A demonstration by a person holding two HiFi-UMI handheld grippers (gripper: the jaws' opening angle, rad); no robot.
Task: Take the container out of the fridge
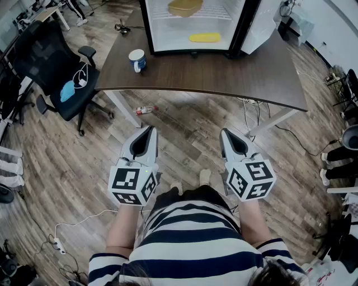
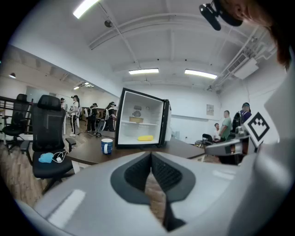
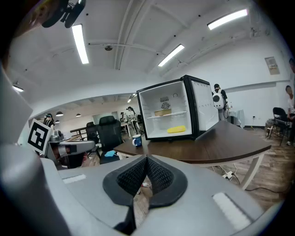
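The small black fridge (image 1: 146, 25) stands open at the far side of the dark table (image 1: 235, 75). A tan container (image 1: 185, 7) rests on its shelf, and a flat yellow thing (image 1: 205, 37) lies on its floor. The left gripper view shows the same tan container (image 2: 136, 120) and the right gripper view shows it too (image 3: 162, 112). My left gripper (image 1: 150, 129) and right gripper (image 1: 225, 133) hang side by side over the wood floor, close to my body and well short of the table. Both have their jaws shut with nothing between them (image 2: 150, 154) (image 3: 146, 159).
A blue-and-white mug (image 1: 137, 60) stands on the table's left part. A black office chair (image 1: 53, 67) is at the left. The fridge door (image 1: 263, 28) stands open to the right. A bottle (image 1: 144, 110) and cables lie on the floor under the table. Several people stand in the background.
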